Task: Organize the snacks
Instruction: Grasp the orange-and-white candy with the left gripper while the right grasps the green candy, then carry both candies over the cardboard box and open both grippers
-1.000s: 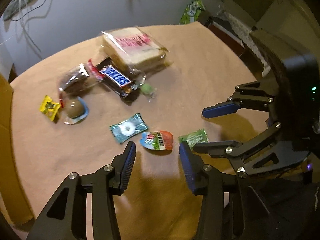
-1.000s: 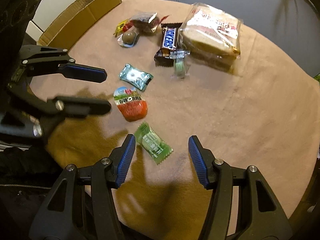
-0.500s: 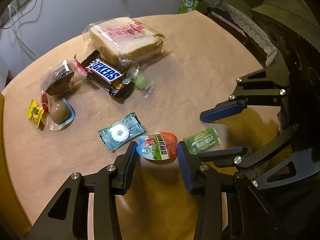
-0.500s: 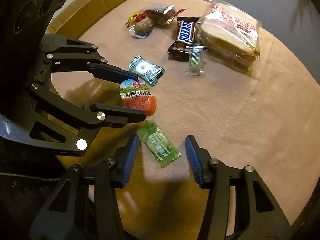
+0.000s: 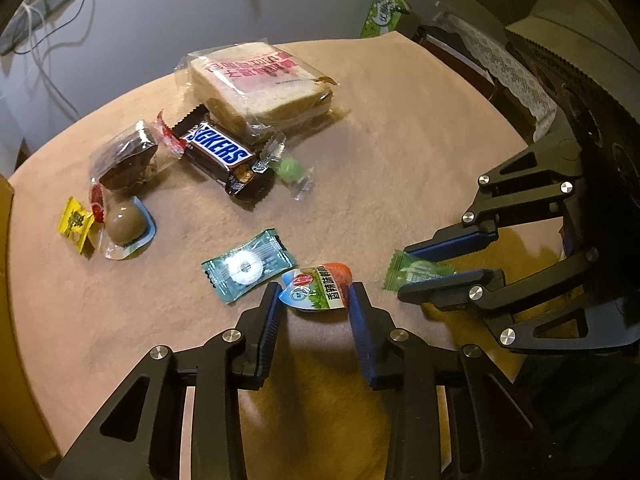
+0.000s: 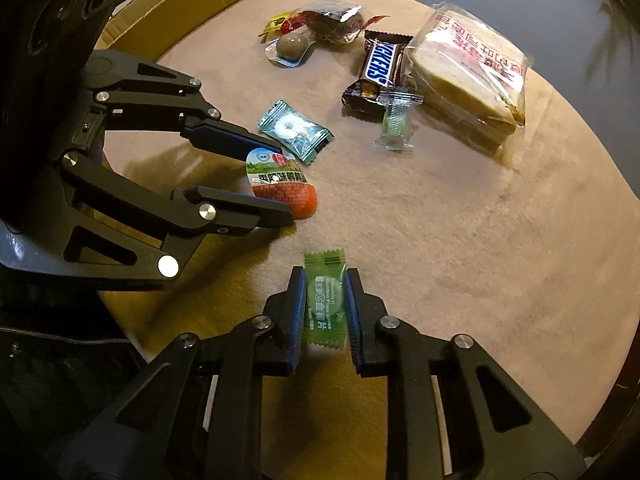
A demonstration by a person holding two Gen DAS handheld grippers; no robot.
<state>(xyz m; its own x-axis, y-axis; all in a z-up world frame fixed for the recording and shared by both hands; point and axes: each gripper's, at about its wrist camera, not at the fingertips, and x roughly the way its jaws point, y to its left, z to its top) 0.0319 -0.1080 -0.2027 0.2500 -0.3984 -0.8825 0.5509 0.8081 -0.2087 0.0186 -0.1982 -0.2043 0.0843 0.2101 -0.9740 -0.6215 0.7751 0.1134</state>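
My left gripper (image 5: 314,300) is shut on an orange egg-shaped snack pack (image 5: 318,286), low over the tan table; it also shows in the right wrist view (image 6: 282,182). My right gripper (image 6: 323,292) is shut on a green candy (image 6: 324,300), which also shows in the left wrist view (image 5: 416,270). A teal mint packet (image 5: 248,266) lies just left of the egg pack.
Further back lie a Snickers bar (image 5: 222,156), a wrapped sandwich (image 5: 258,84), a small green clear-wrapped candy (image 5: 290,170), a brown cake pack (image 5: 128,160), a brown egg pack (image 5: 126,224) and a yellow candy (image 5: 76,224). A cardboard box (image 6: 192,8) stands at the table's left edge.
Both grippers moved down and forward onto their snacks and closed: the left on the orange egg pack, the right on the green candy.
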